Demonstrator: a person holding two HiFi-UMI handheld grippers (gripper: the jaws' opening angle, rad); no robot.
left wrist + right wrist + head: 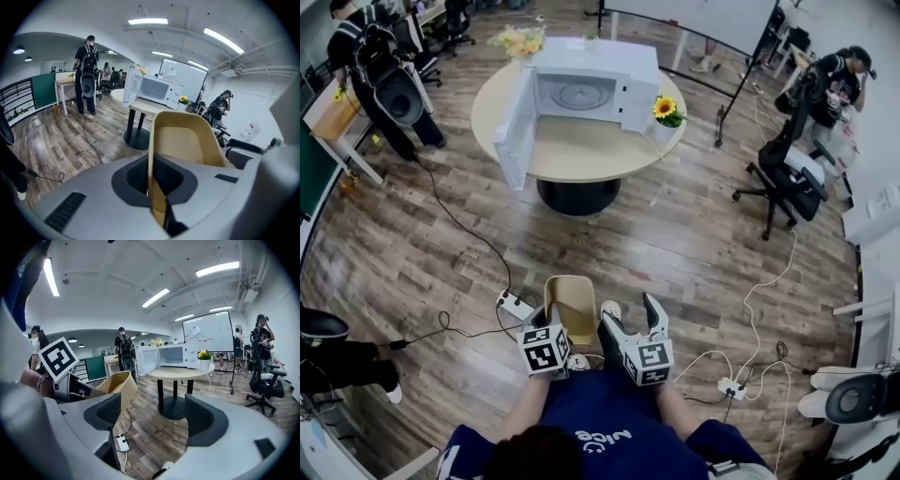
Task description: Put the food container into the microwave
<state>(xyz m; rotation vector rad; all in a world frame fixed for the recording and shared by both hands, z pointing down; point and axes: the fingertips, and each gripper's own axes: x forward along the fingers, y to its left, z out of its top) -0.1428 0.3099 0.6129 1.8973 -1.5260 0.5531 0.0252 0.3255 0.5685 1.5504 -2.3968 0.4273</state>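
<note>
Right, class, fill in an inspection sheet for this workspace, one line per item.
Surface: round table, carrying the microwave.
Job's things: microwave, door open, cavity empty; food container away from the table, held.
Clutter: sunflower pot, yellow flowers.
Grippers: left gripper shut on the container's wall; right gripper open, nothing between its jaws.
Cables: power strip and cords across the floor.
Surroundings: office chair, whiteboard, standing person.
</note>
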